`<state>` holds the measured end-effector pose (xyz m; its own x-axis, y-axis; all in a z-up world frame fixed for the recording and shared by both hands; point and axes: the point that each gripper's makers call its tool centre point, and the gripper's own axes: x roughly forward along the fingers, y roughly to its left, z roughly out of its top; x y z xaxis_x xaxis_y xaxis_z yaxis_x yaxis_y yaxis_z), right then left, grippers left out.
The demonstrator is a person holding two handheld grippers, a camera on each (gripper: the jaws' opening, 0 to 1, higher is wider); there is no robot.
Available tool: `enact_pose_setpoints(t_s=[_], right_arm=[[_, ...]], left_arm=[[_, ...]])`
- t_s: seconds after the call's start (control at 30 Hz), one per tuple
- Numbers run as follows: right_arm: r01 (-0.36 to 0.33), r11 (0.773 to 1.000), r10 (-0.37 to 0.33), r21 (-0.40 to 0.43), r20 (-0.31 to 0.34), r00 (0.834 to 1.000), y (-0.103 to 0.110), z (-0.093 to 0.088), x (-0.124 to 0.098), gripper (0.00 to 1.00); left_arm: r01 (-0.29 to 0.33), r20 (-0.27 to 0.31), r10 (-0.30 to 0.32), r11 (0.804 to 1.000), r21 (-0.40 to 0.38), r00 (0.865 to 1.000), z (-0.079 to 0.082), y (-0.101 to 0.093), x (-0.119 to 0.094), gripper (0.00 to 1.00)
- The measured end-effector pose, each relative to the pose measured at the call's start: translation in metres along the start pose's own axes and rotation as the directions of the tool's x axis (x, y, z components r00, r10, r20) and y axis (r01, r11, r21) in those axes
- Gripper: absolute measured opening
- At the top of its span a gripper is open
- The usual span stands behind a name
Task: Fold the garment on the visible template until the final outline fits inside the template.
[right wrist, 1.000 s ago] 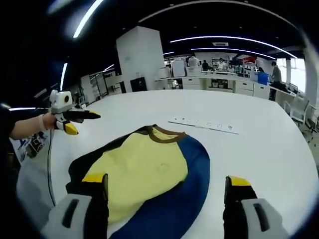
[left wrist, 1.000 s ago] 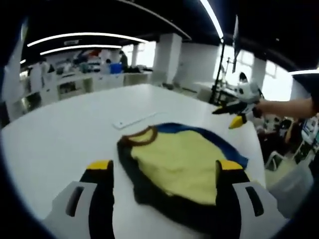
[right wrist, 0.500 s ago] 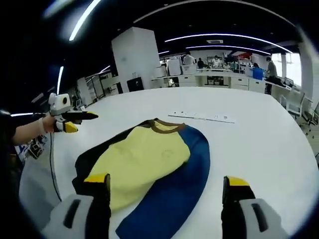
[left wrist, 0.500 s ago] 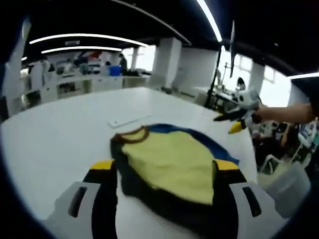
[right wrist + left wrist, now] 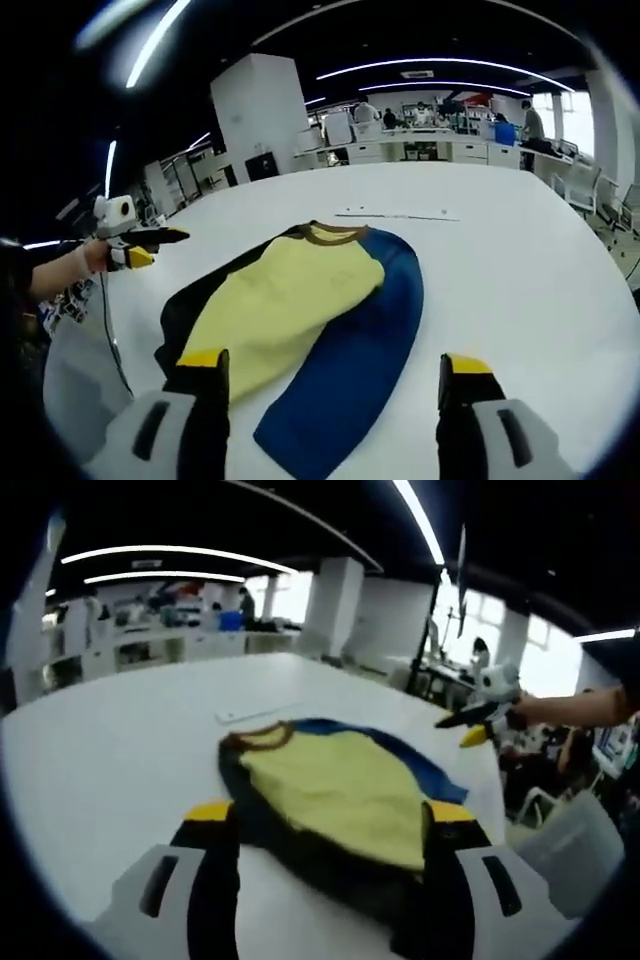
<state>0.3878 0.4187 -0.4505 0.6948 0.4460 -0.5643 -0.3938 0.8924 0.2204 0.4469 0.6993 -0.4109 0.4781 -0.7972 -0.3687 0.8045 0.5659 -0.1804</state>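
Observation:
A yellow garment [image 5: 335,785] with a brown collar and dark edges lies flat on a blue oval template [image 5: 350,340] on the white table [image 5: 110,740]. In the right gripper view the yellow garment [image 5: 280,305] covers the template's left half. My left gripper [image 5: 325,825] is open, its jaws on either side of the garment's near edge. My right gripper [image 5: 325,375] is open above the template's near end. Each gripper also appears in the other's view, held in a hand off the table's side: the right gripper [image 5: 478,717] and the left gripper [image 5: 135,245].
A white strip [image 5: 398,215] lies on the table beyond the collar; it is the white strip [image 5: 250,713] in the left gripper view. A grey bin [image 5: 575,850] stands beside the table. Desks and people fill the room's far side.
Both cameras have dropped and come closer to the garment. The garment and template lie as before.

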Motion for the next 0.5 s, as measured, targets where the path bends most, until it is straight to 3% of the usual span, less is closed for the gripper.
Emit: enact_pose_setpoints(t_s=[0.17,0.33,0.5], right_arm=[[0.007,1.000,-0.007,0.017,-0.022,1.000,0.000,-0.015,-0.004,0.81],[0.022,0.999,-0.021,0.038,-0.028,0.999,-0.003,-0.026,-0.006,0.64],[0.035,0.997,-0.033,0.065,-0.030,0.999,-0.005,-0.036,-0.013,0.63]], left_arm=[[0.005,0.014,-0.005,1.000,-0.016,1.000,0.000,-0.002,-0.001,0.68],[0.013,0.009,-0.013,1.000,-0.017,1.000,-0.003,-0.005,-0.001,0.67],[0.012,0.012,-0.012,1.000,-0.013,1.000,0.000,-0.005,-0.002,0.66]])
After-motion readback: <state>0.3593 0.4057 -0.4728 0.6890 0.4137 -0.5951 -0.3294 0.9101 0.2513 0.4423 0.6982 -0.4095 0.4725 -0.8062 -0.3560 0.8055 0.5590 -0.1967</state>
